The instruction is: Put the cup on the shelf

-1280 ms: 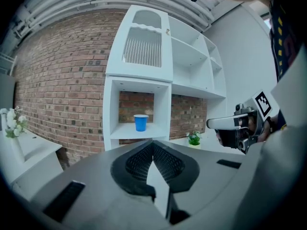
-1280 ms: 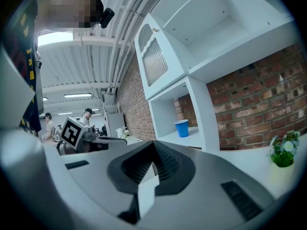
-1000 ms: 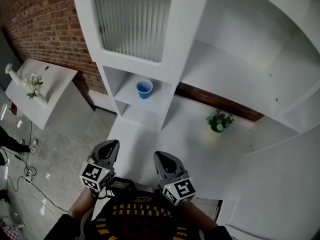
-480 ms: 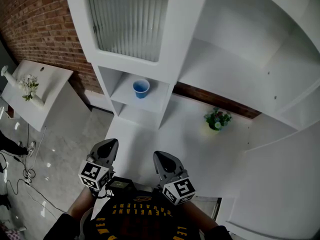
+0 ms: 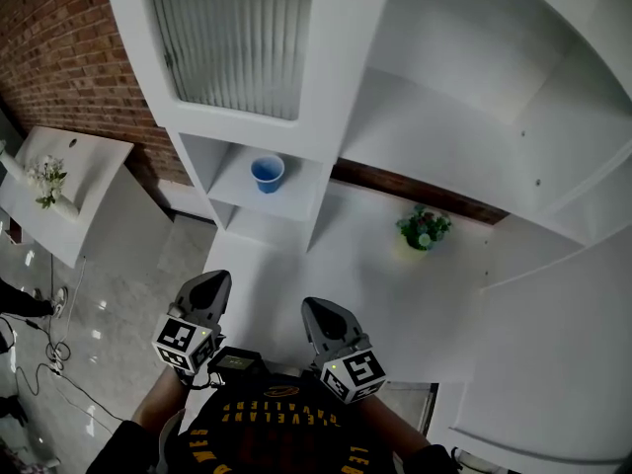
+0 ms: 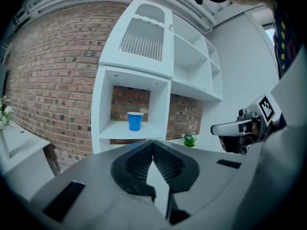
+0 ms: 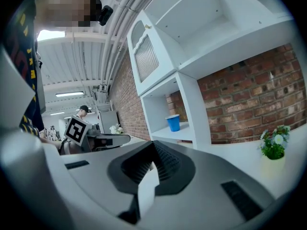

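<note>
Left gripper: jaws shut, nothing held. Right gripper: jaws shut, nothing held. Both are held side by side near the body, pointed almost level. Blue cup: set upright in the shelf cubby, well ahead of both.

A red brick wall runs behind a tall white shelving unit whose upper door holds a ribbed frosted glass panel, and its open bays rise over a smooth white worktop where a small green potted plant stands near the brick. To the left, a glossy pale grey tiled floor carries black cables and a low white side table with a vase of white flowers. Overhead, grey ceiling pipes and a lit strip lamp run along the room.
</note>
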